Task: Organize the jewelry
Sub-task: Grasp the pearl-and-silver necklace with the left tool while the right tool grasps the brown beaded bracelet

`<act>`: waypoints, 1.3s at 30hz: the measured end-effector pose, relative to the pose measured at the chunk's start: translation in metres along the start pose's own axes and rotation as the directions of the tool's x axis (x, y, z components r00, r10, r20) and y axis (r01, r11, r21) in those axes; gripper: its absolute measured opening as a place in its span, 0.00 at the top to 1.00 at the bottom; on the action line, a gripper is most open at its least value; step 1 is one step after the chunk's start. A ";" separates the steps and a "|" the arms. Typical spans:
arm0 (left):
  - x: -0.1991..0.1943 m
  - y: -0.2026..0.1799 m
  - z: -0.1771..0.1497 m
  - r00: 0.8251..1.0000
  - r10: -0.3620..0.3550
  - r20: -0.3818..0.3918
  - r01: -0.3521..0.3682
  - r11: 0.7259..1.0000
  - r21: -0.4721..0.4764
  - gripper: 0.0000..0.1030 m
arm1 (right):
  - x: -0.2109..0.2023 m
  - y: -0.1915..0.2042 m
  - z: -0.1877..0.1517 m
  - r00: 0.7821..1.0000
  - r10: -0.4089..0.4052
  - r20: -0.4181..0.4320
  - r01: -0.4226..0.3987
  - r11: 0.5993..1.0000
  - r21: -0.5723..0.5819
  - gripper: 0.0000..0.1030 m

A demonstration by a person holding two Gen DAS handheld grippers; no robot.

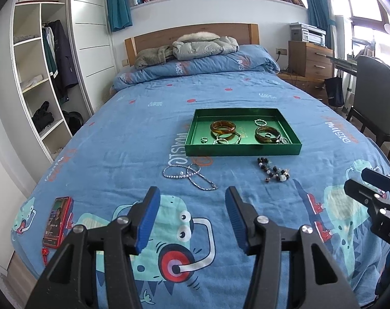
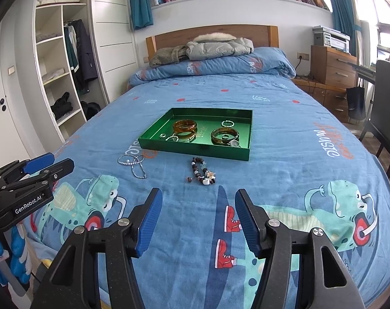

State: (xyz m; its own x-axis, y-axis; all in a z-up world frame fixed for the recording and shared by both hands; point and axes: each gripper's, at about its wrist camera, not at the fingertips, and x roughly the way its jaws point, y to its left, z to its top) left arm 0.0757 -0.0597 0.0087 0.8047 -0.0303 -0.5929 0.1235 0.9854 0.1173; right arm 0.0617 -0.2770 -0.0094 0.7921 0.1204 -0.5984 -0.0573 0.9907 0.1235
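Observation:
A green tray (image 1: 242,152) (image 2: 195,151) sits on the blue bedspread and holds two amber bangles (image 1: 222,126) (image 2: 184,126), silver rings and a small watch. In front of it lie a silver bead necklace (image 1: 188,173) (image 2: 133,162) at the left and a dark bead bracelet (image 1: 273,171) (image 2: 202,171) at the right. My left gripper (image 1: 192,200) is open and empty, just short of the necklace. My right gripper (image 2: 197,200) is open and empty, just short of the dark bracelet. Each gripper shows at the edge of the other's view.
A red phone (image 1: 57,221) lies on the bed at the near left. A wardrobe with shelves (image 1: 40,77) stands left of the bed. A chair (image 1: 372,95) and a wooden drawer unit (image 1: 310,59) stand to the right. Jackets (image 1: 202,45) lie at the headboard.

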 end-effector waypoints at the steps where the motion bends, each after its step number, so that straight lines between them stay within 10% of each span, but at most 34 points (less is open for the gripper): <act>1: 0.004 -0.001 0.000 1.000 0.001 -0.005 -0.001 1.000 0.001 0.51 | 0.002 -0.001 0.000 1.000 -0.001 -0.001 0.001 1.000 0.002 0.43; 26: 0.114 0.001 -0.014 0.984 -0.033 -0.173 0.028 0.999 -0.030 0.49 | 0.115 -0.008 -0.007 0.992 0.054 -0.117 -0.057 0.998 -0.022 0.41; 39: 0.167 0.011 -0.017 0.958 -0.192 -0.213 0.163 0.976 -0.147 0.49 | 0.171 -0.014 0.001 0.979 0.065 -0.196 -0.081 0.994 -0.073 0.41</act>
State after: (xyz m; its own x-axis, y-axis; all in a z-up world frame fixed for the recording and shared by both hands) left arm 0.2014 -0.0515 -0.1022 0.6237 -0.1831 -0.7599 0.1665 0.9810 -0.0997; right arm 0.1982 -0.2706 -0.1124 0.6525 0.1946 -0.7324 -0.1652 0.9798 0.1131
